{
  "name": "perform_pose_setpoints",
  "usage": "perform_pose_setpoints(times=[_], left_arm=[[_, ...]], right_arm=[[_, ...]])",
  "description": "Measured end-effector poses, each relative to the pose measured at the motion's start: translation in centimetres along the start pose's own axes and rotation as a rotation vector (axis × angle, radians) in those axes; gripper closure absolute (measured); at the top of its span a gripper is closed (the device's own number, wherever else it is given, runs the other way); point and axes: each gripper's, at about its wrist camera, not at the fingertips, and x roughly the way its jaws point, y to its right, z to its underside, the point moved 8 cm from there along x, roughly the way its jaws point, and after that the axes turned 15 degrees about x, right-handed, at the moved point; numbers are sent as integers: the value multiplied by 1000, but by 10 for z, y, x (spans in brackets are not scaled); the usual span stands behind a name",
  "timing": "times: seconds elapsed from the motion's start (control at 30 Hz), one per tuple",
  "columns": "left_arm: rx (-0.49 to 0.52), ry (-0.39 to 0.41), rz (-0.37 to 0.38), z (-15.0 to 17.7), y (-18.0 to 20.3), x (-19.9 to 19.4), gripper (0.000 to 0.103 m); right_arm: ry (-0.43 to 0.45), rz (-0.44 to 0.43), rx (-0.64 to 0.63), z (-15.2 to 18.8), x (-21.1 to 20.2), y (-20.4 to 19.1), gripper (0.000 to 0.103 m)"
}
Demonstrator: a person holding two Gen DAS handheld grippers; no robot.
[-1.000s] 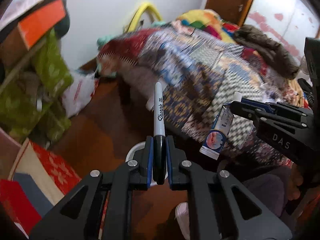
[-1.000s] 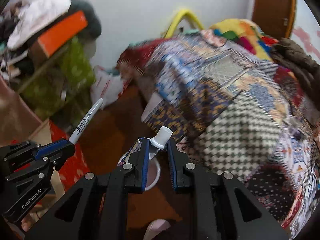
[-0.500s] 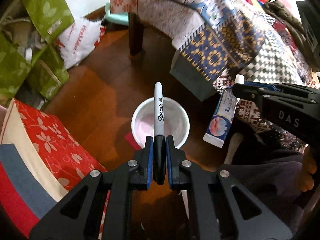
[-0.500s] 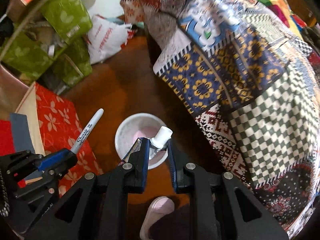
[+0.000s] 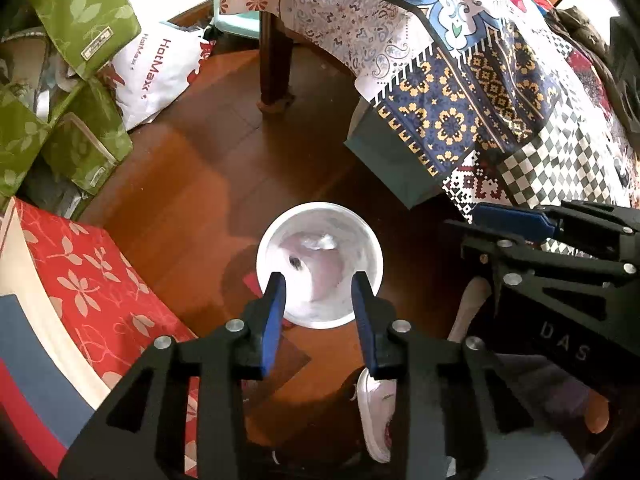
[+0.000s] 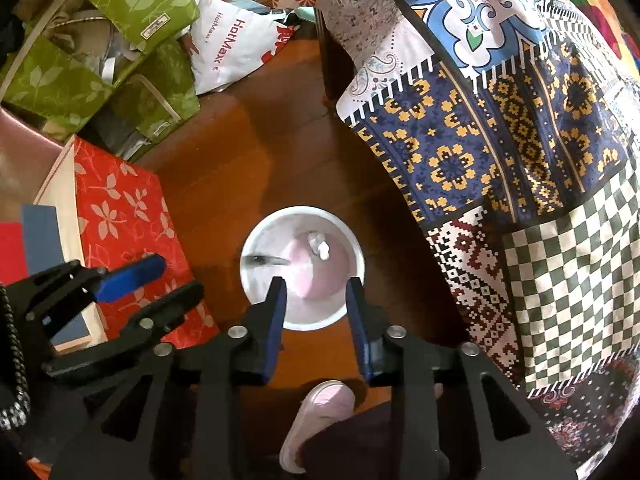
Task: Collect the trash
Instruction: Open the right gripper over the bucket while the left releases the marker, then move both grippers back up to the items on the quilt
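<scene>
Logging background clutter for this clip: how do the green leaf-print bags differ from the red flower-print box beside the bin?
The green leaf-print bags are soft, slumped and piled up; the red flower-print box is rigid, with flat faces. The bags lie farther from the white bin; the box sits right beside it. Both carry pale plant prints.

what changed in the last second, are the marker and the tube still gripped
No. Both grippers tipped down over the white bin and let go: the left gripper, which held the marker, and the right gripper, which held the tube, have jaws opening with nothing between them. Blurred items lie in the bin. The bin, red box and patterned cloth stayed put.
</scene>
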Motion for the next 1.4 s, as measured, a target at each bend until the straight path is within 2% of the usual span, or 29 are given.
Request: perform_pose_setpoints(times=[0.33, 0.57, 0.73, 0.83, 1.13, 1.4], left_arm=[[25, 68, -34, 1, 8, -40, 71], [65, 164, -87, -6, 27, -89, 71], [88, 260, -89, -17, 48, -131, 71], [119, 328, -101, -26, 70, -161, 71], [204, 520, -77, -50, 145, -238, 71], [298, 636, -28, -82, 224, -273, 68]], right_arm=[[74, -16, 7, 7, -36, 13, 74], [199, -28, 4, 15, -92, 23, 74], [307, -40, 26, 22, -140, 35, 74], [380, -46, 43, 27, -171, 46, 74], [581, -55, 105, 44, -261, 94, 74], [709, -5, 189, 60, -315, 157, 74]])
